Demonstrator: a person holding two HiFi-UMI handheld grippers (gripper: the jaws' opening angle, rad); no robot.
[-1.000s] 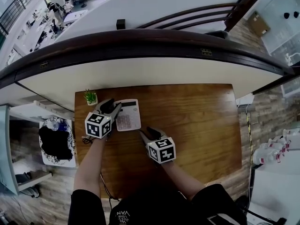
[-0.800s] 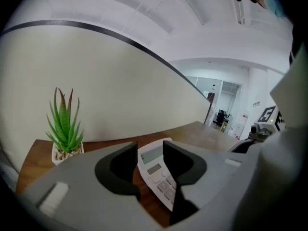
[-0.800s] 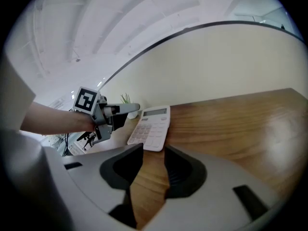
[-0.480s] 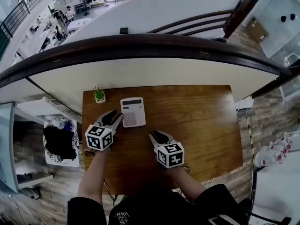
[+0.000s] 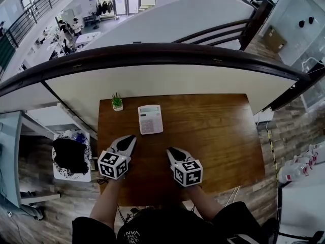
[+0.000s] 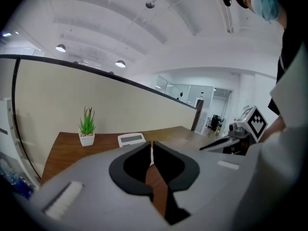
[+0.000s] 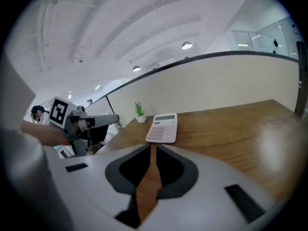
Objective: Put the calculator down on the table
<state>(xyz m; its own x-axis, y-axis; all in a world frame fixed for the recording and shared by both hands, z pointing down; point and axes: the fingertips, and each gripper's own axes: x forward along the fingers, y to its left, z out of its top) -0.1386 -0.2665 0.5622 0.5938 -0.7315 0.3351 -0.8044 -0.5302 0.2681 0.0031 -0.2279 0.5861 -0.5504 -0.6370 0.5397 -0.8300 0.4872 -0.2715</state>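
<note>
The pale calculator point(image 5: 150, 119) lies flat on the wooden table point(image 5: 218, 131), near its far left part, with nothing touching it. It also shows in the left gripper view as the calculator point(image 6: 131, 139) and in the right gripper view as the calculator point(image 7: 162, 127). My left gripper point(image 5: 131, 138) hovers short of it, toward the near edge. Its jaws have just been closing and now stand together with nothing between them point(image 6: 152, 146). My right gripper point(image 5: 170, 150) hangs to its right, also short of the calculator. Its jaws have just been closing too, empty, leaving only a thin slit point(image 7: 153, 147).
A small potted plant point(image 5: 117, 102) stands at the table's far left corner, left of the calculator. A cream partition with a dark curved rail point(image 5: 167, 52) runs behind the table. A white side stand with a black item point(image 5: 71, 155) sits left of the table.
Both grippers drew back from the calculator toward the near edge and their jaws closed. The left one had been open at the calculator's left edge. The calculator stays flat on the table.
</note>
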